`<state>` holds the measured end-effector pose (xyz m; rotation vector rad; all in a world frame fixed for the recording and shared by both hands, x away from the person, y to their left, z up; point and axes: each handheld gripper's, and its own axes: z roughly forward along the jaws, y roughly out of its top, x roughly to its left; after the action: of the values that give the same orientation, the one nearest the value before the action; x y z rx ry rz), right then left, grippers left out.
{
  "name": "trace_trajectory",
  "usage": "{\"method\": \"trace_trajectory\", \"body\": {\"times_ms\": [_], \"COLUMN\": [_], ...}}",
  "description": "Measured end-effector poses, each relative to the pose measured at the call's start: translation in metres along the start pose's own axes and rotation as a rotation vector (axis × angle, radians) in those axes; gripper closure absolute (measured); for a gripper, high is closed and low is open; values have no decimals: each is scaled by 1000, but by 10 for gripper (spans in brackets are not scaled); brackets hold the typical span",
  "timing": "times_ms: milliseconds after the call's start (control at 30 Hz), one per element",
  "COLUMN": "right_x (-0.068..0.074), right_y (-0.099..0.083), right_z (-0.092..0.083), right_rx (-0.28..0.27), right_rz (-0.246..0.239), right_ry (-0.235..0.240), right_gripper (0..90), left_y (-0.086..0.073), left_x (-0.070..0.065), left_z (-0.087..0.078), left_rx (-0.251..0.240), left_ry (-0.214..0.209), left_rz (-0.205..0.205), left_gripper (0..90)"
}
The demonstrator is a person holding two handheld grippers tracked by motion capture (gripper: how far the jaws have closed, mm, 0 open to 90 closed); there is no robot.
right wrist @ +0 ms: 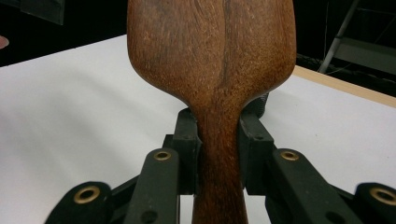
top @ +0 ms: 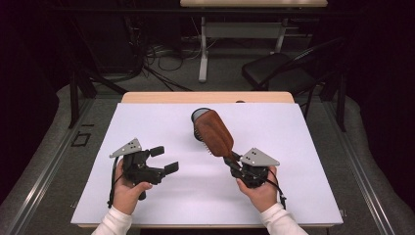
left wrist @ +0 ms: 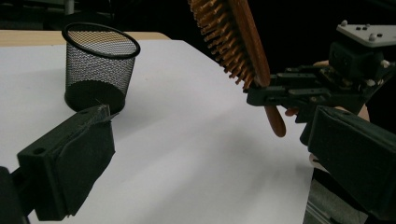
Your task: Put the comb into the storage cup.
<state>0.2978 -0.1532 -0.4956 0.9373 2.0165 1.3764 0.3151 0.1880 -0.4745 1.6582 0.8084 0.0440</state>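
My right gripper (top: 234, 159) is shut on the handle of a wooden hairbrush (top: 214, 132). It holds the brush up over the white sheet (top: 147, 122), with the brown back upward and the bristles down. In the right gripper view both pads clamp the hairbrush (right wrist: 212, 60) at its neck. A black mesh cup (top: 197, 116) stands just behind the brush head, partly hidden by it. My left gripper (top: 164, 160) hovers open at the left with nothing between its jaws. From the left gripper view, the mesh cup (left wrist: 99, 65) stands upright and the hairbrush (left wrist: 233, 37) hangs to its right.
The white sheet covers a wooden table whose far edge (top: 205, 96) shows. Beyond it stand a black chair (top: 279, 68) and another table's legs with cables on the floor.
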Motion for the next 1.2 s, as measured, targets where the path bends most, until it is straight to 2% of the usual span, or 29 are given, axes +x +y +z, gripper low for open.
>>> {"method": "trace_trajectory", "body": {"times_ms": [200,467,1000,1200], "right_x": [1,2,6,7], "right_y": [0,0,0,1], "right_z": [1,1,2,2], "right_rx": [-6,-5,-10,-16], "right_rz": [-3,-6,-16,-23], "right_ry": [2,6,11,15], "right_gripper": [721,721,721,721], "left_y": [7,13,25,28], "left_x": [0,0,-7,-9], "left_z": [8,21,42,48], "left_rx": [-15,-6,-15,-2], "left_ry": [-24,-41,-69,-73], "left_rz": [-56,-102,-109,-108], "left_gripper": [9,14,28,29]}}
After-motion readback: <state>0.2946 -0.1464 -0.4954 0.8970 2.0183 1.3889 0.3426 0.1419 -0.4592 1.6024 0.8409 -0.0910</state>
